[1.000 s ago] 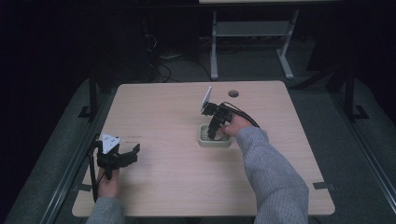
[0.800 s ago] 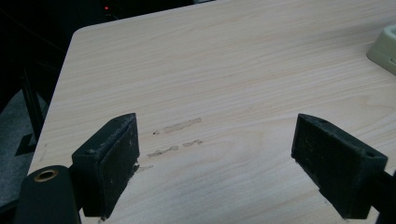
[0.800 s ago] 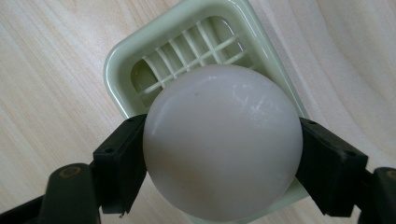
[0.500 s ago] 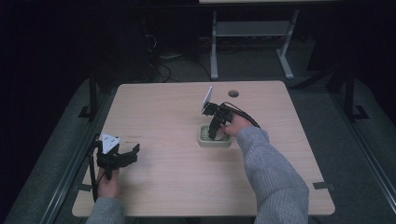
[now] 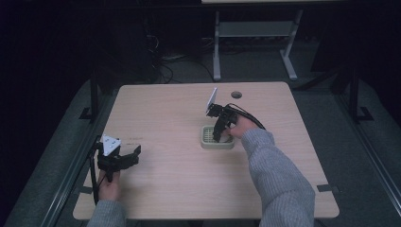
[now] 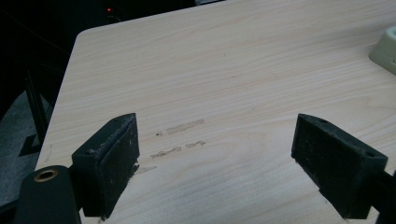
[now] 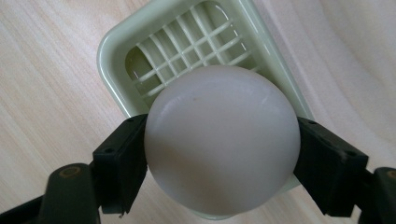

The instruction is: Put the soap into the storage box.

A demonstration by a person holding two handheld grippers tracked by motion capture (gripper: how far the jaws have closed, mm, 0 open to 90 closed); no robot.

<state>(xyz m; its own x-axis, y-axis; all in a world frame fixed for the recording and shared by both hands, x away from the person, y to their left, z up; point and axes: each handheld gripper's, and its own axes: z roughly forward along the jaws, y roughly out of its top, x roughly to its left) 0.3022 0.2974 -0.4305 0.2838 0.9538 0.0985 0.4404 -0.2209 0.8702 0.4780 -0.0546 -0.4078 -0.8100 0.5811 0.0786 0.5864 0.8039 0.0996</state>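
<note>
Jaws of our right gripper are pressing on both sides of a smooth white ball, one black pad against each flank, so the ball is sitting squarely between them. In the right gripper view we are holding it just over a pale green dish with a raised rim and a grid of thin bars inside; whether the ball is touching that grid we cannot tell. From the high view, our right gripper is pointing down into the green dish, which is lying a little right of the middle of the light wooden table, and a grey sleeve is reaching in from the lower right.

We are keeping our left gripper low over the table near its left edge, well apart from the dish. In the left gripper view its jaws are standing wide apart with bare wood between them and nothing in their grasp. A few faint pale smears are showing on the wood just ahead of the jaws, and a corner of the dish is peeking in at the right edge.

We are finding no brand, label or readable writing on the ball, the dish, the grippers or the table. A small dark round hole is sitting near the table's far edge.
</note>
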